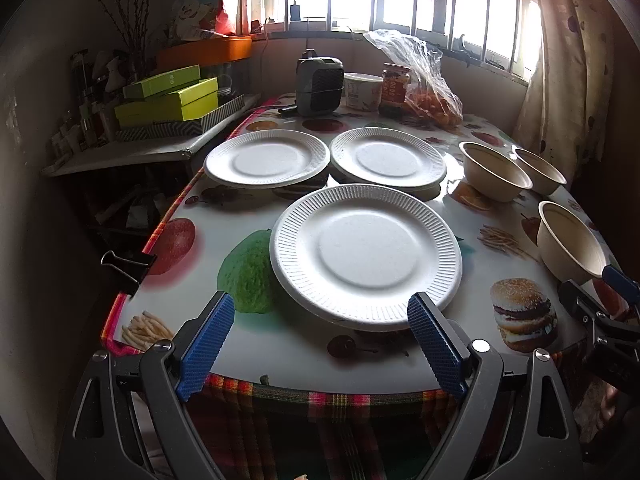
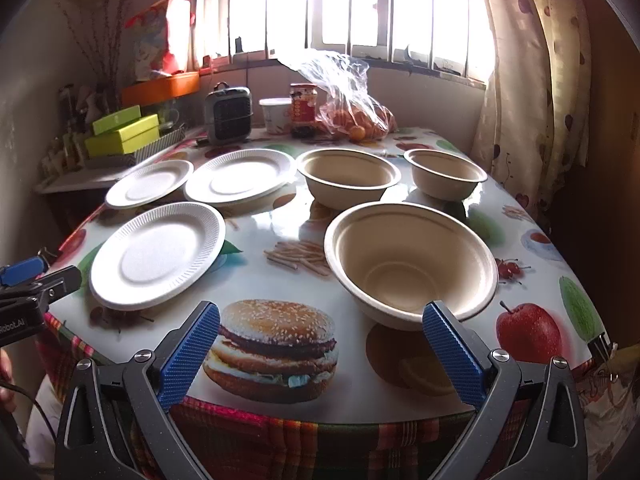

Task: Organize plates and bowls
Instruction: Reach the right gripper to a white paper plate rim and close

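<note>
Table (image 1: pixel 280 344) edge: left gripper (image 1: pixel 322 312) and right gripper (image 2: pixel 320 322) gape wide, empty.

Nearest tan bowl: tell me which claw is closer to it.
Right. The right claw is open at the nearest tan bowl, one finger at its rim. The left claw is open at the nearest white plate, further away.

Small fan heater (image 2: pixel 229 114), white tub (image 2: pixel 276 114), red-label jar (image 2: pixel 303 114), bagged oranges (image 2: pixel 356 120) along table's far edge; green boxes (image 2: pixel 124 134) left.
</note>
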{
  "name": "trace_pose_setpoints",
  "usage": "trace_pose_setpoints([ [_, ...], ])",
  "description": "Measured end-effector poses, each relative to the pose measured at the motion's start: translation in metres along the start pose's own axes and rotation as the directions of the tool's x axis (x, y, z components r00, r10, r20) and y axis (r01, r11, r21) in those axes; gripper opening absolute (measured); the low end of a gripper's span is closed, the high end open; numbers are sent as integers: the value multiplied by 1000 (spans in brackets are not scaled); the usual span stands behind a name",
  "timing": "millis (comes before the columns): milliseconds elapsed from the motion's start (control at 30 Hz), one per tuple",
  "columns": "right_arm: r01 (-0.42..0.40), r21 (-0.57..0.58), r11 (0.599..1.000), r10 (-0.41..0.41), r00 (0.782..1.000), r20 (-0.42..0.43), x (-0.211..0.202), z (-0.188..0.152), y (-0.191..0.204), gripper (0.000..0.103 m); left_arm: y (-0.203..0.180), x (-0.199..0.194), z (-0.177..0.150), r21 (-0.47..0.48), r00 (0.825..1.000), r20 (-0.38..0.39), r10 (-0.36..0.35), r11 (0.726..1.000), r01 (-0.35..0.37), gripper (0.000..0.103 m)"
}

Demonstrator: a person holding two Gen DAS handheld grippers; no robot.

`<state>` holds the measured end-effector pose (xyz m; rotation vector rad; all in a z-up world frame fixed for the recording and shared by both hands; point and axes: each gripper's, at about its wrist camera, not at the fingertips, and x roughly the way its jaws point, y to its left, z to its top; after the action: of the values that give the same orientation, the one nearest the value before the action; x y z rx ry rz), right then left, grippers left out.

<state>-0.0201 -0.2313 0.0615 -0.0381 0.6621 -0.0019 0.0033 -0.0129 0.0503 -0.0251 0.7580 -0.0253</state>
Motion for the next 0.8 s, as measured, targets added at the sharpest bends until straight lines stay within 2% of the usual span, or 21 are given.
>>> trace_pose_setpoints([
  [233, -49, -34, 998, 50, 998, 34, 6, 32, 15, 103, 19, 7, 19, -25, 1000, -6, 3, 1000, -3, 89],
  [433, -114, -70, 991, 117, 992, 37, 22, 71, 32, 103, 44, 16, 40, -72, 1000, -11, 30, 997, -30, 89],
  [533, -131, -91, 987, 136, 990, 49, 30, 91, 42, 103, 57, 22, 50, -100, 1000, -23, 21, 995, -23, 89],
  [800, -204, -158, 966, 211, 977, 30, 58, 138, 70, 102, 89, 32, 84, -146, 998, -7, 70, 987, -70, 89],
])
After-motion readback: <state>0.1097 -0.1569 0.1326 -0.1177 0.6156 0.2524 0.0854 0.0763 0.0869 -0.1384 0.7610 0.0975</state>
